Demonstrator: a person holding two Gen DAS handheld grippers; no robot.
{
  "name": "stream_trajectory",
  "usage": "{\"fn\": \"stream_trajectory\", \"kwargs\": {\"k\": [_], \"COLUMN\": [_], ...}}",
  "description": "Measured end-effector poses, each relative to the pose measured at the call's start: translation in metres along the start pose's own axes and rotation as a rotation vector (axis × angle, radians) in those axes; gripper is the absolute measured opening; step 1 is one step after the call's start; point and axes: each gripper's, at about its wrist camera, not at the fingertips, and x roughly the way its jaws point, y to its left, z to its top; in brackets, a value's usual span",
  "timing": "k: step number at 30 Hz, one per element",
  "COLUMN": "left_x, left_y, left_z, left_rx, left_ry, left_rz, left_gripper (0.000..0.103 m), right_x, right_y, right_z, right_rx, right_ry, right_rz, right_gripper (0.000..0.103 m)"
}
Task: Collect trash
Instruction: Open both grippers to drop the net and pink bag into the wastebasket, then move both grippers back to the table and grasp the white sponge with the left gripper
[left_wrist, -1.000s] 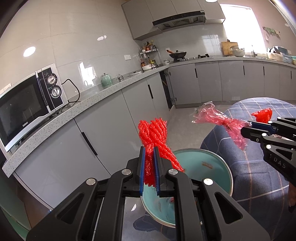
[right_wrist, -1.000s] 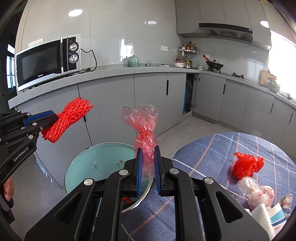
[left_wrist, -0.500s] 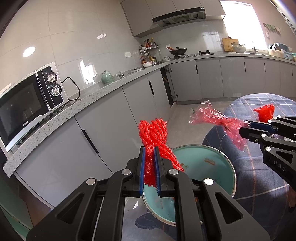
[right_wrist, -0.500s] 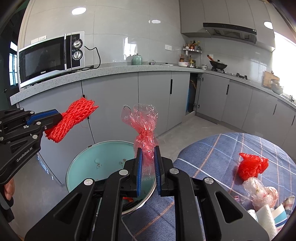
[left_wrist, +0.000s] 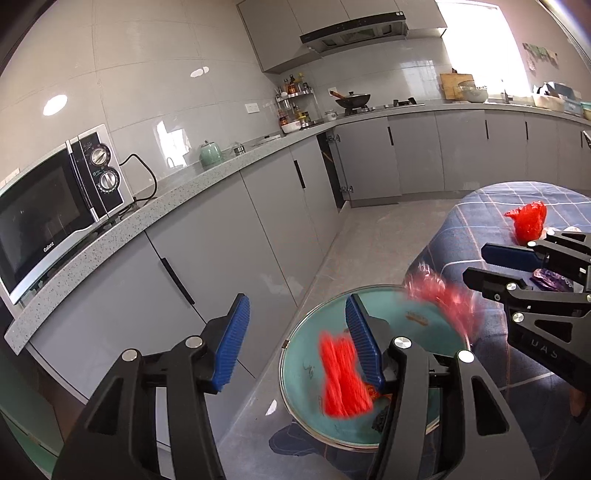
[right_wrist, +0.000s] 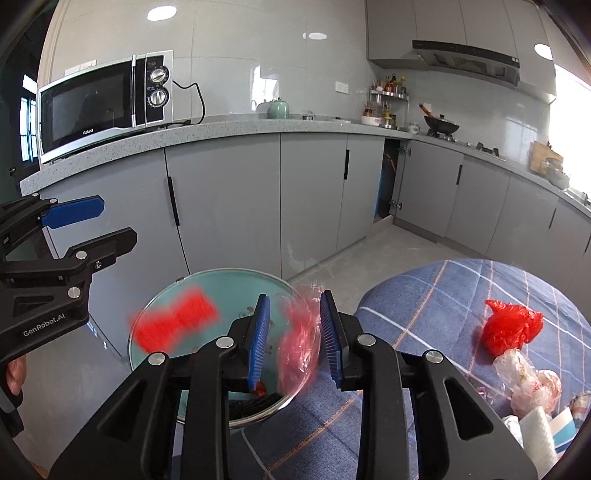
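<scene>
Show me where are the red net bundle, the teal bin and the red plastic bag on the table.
red net bundle (left_wrist: 343, 376): left wrist view, middle of the blurred bundle.
teal bin (right_wrist: 229, 286): right wrist view, bare inner wall near the far rim.
red plastic bag (right_wrist: 511, 330): right wrist view, centre of the crumpled bag.

The left hand-held gripper (left_wrist: 297, 338) is a matte black plastic frame of angular, cut-out arms, with round silver screws at its joints. Its fingers end in blue ribbed pads (left_wrist: 231, 341). White lettering "GenRobot.AI" runs along its side in the right wrist view. The right hand-held gripper (right_wrist: 295, 341) has the same build: black arms, silver screws, blue ribbed pads (right_wrist: 259, 341). Faint letters mark its side.
</scene>
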Motion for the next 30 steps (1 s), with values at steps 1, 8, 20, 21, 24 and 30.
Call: {"fn": "stream_trajectory", "kwargs": {"k": [1, 8, 20, 21, 24, 30], "left_x": [0.000, 0.002, -0.009, -0.010, -0.015, -0.032], "left_y": [-0.001, 0.003, -0.009, -0.012, -0.028, -0.076], "left_z": [0.000, -0.001, 0.001, 0.001, 0.000, -0.003], "left_rx": [0.000, -0.012, -0.004, 0.002, 0.026, 0.111], "left_ry": [0.001, 0.005, -0.014, -0.015, -0.018, -0.040], "left_rz": [0.003, 0.015, -0.013, -0.018, -0.045, -0.114], "left_gripper": [0.055, 0.057, 0.070, 0.070, 0.070, 0.074], "right_x": [0.000, -0.003, -0.035, -0.041, -0.059, -0.103], "right_y": [0.000, -0.004, -0.014, -0.018, -0.028, -0.056], "right_z": [0.000, -0.003, -0.010, -0.011, -0.014, -0.034], "right_rx": [0.000, 0.016, 0.049, 0.053, 0.073, 0.088], "right_ry": [-0.001, -0.002, -0.012, -0.016, -0.019, -0.025], "right_rz": [-0.003, -0.008, -0.067, -0.079, -0.104, -0.183], "right_gripper": [0.030, 0.034, 0.042, 0.042, 0.044, 0.048]}}
